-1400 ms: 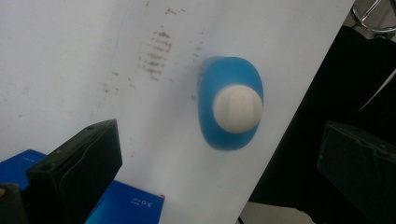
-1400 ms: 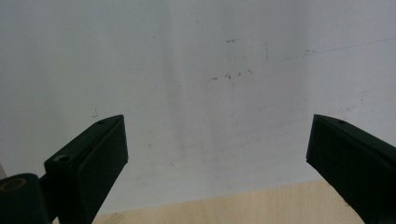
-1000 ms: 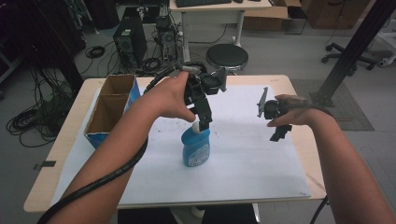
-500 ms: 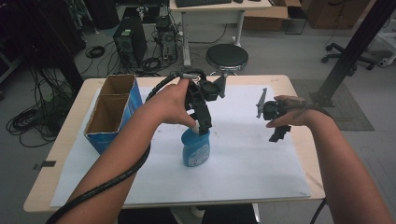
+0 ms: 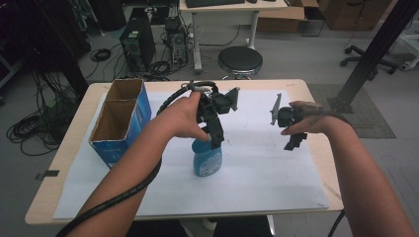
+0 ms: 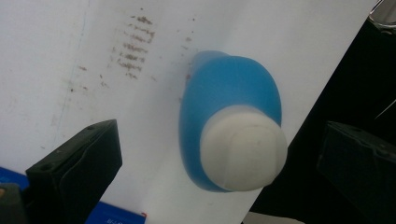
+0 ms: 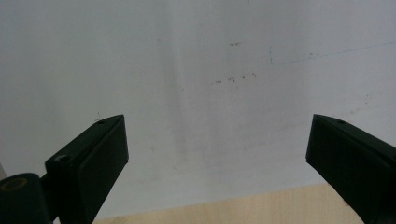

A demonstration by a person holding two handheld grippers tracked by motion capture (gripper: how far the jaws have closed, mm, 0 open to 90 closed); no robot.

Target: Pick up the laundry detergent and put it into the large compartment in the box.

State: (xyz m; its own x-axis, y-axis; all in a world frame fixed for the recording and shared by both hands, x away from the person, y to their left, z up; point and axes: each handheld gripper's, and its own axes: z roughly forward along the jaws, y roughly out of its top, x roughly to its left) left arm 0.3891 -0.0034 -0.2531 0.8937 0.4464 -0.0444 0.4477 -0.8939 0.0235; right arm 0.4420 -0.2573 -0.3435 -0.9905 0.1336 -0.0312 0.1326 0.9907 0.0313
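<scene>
With the left gripper (image 6: 215, 149) held wide above the upright blue bottle (image 5: 207, 157) on the white sheet (image 5: 257, 168), we have not yet gripped it; the right gripper (image 7: 217, 154) hangs wide and empty.

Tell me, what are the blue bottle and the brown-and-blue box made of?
The blue bottle looks like smooth plastic: see-through blue body with a matte white cap. The box looks like cardboard: dull brown inside, thin folded walls, with a printed blue outside.
</scene>
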